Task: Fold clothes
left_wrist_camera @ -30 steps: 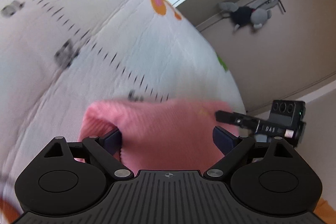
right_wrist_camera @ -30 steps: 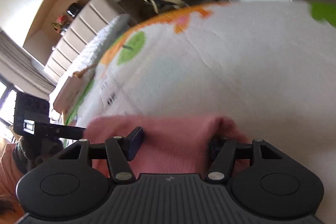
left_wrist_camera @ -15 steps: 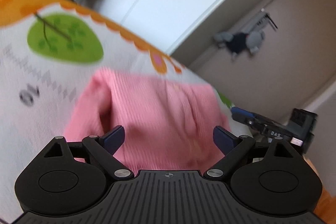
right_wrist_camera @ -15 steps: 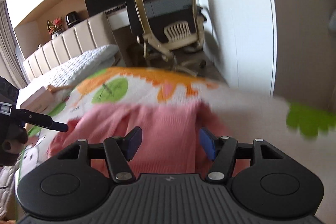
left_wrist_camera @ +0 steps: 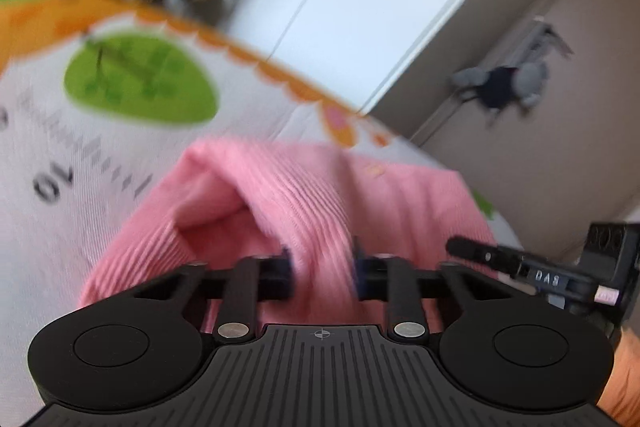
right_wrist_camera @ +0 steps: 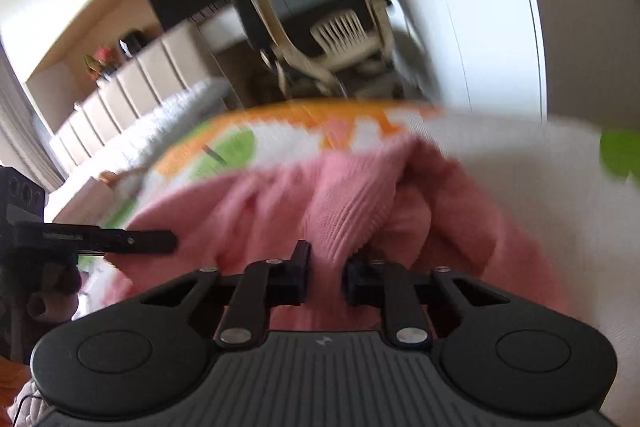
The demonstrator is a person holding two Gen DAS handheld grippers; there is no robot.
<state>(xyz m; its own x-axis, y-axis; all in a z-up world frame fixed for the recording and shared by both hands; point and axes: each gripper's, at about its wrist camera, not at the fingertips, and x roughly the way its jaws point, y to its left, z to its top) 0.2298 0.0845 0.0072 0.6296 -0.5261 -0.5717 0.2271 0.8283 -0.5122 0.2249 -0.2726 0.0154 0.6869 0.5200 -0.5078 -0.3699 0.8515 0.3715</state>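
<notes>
Both of my tongs have just squeezed shut on the pink sweater. My left tongs pinch a fold of the pink knit between their two blue tips, and my right tongs pinch another bunch of the same sweater, with only cloth in the thin gap. Half a second ago both pairs were wide open, with the sweater lying loose between the tips. A second ago they were open too, and down low by the near edge of it. So the change is big: I was only reaching then, and now I have hold of it. The sweater lies on the white play mat, the one with the green leaf and the orange wavy edge, and it is puffed up into a hump where I grab it. In the left view I can see my other tongs at the right, just beside the sweater. I think this means I am ready to lift this edge and carry it over to make a fold. The pictures are blurry, so I cannot tell which part of the sweater I hold. A desk chair stands past the mat.
</notes>
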